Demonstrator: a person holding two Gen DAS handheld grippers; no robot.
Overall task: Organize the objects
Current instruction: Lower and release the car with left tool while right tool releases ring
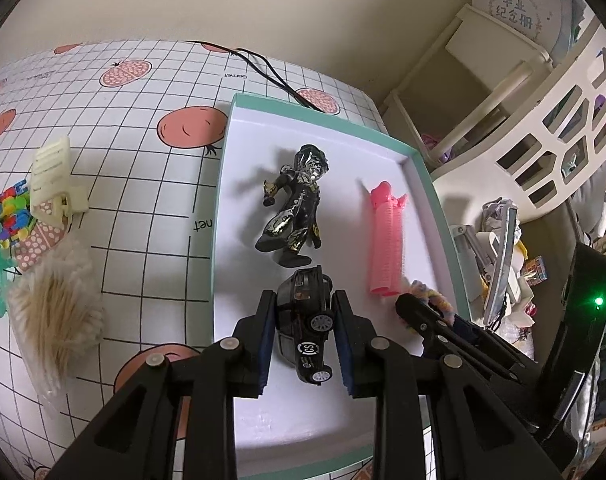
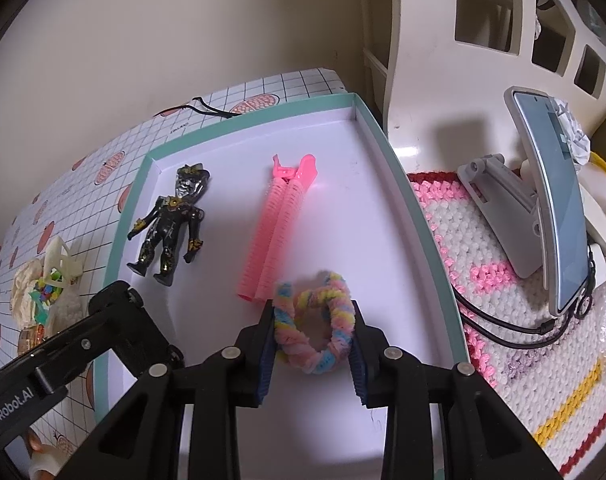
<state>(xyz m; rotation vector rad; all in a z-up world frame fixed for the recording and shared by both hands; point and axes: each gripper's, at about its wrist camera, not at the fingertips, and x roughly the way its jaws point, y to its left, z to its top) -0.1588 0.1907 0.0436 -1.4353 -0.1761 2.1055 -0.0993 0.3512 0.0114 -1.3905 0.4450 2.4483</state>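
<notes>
Left wrist view: the left claw (image 1: 303,336) is pinching a black toy car (image 1: 305,328) over the tray's (image 1: 223,184) near edge. The right claw (image 2: 313,334) is narrowly spread, its pads touching a pastel chenille ring (image 2: 317,328) lying inside the tray.

A plain cream wall (image 1: 263,4) rises behind the table, which wears a white grid-patterned cloth printed with red fruit (image 1: 143,152). A cream perforated plastic basket (image 1: 543,144) stands beside a crocheted pink-and-white mat (image 2: 515,320).

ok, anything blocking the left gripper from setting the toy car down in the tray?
Nothing visible. The left gripper holds the toy car over bare tray floor. The figurine lies just ahead, its feet close to the car's nose; the pink hair roller lies off to the right.
</notes>
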